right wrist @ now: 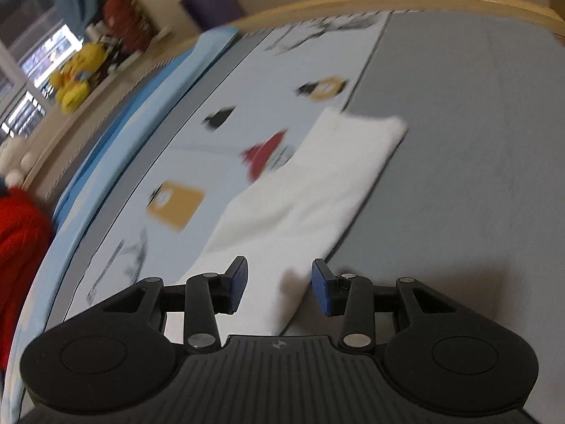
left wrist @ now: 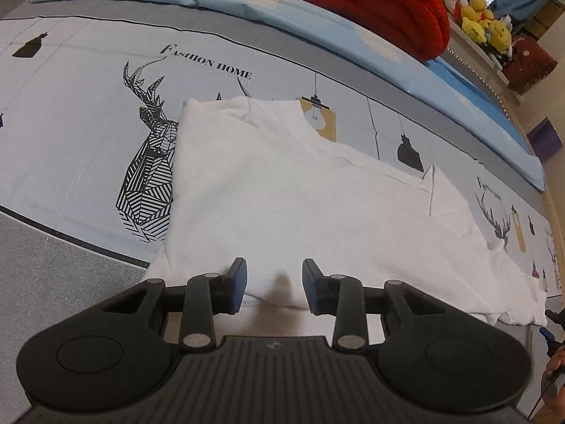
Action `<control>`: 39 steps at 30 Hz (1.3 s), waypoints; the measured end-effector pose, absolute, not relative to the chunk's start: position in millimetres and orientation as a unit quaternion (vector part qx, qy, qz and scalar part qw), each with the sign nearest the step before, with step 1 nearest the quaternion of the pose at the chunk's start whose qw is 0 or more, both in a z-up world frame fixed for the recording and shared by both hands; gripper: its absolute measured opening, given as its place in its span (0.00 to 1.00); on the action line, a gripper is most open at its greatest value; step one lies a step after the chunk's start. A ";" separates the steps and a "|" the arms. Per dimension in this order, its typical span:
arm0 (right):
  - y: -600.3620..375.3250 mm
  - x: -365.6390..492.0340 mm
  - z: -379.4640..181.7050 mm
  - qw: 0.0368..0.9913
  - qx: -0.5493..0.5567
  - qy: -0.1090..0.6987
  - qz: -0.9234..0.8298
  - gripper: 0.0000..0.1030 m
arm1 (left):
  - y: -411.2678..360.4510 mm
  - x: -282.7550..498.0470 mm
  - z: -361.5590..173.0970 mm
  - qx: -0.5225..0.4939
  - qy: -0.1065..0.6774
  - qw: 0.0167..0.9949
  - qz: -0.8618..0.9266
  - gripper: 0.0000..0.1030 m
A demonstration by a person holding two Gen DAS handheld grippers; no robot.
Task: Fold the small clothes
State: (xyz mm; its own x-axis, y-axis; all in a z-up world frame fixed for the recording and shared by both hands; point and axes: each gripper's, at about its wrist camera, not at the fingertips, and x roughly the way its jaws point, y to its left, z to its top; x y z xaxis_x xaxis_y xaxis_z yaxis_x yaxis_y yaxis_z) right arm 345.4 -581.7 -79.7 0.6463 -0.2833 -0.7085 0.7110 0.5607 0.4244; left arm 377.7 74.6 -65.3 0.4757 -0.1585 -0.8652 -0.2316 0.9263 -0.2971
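Hovering at the bottom centre of its view, the left gripper [left wrist: 274, 284] has its jaws apart over the near edge of the white garment [left wrist: 282, 190], which spreads across the printed bedsheet [left wrist: 88, 106]. The right gripper [right wrist: 279, 286] is likewise spread, empty, over the garment's blurred lower end.

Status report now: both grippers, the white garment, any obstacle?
Left gripper open, at near edge of white garment. Right gripper open, over its other end. Garment flat on bed sheet. No obstacle seen.
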 end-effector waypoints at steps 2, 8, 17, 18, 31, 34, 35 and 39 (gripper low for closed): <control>-599.5 343.7 -91.0 0.826 0.374 0.290 -0.307 0.41 | 73.7 377.8 -65.8 -0.190 0.513 0.837 0.018 0.37; -628.8 337.9 -122.8 0.802 0.425 0.269 -0.321 0.41 | 74.1 378.9 -67.4 -0.189 0.514 0.836 0.014 0.37; -612.4 356.2 -113.5 0.832 0.346 0.245 -0.358 0.03 | 88.0 376.7 -62.8 -0.199 0.508 0.838 0.019 0.37; -601.7 359.8 -104.2 0.840 0.311 0.243 -0.372 0.03 | 90.9 376.4 -60.8 -0.203 0.506 0.838 0.020 0.37; -241.6 350.5 45.9 0.983 0.056 0.171 -0.019 0.04 | 145.7 368.2 -31.9 -0.272 0.468 0.839 0.049 0.37; -173.7 341.8 25.7 0.938 0.099 0.300 0.144 0.10 | 152.3 364.8 -30.8 -0.278 0.468 0.837 0.048 0.37; -158.7 338.0 14.3 0.919 0.112 0.340 0.165 0.10 | 153.8 363.9 -30.7 -0.280 0.468 0.837 0.049 0.37; -141.3 321.8 -18.8 0.894 0.136 0.399 0.150 0.21 | 156.2 362.7 -31.6 -0.280 0.467 0.837 0.051 0.37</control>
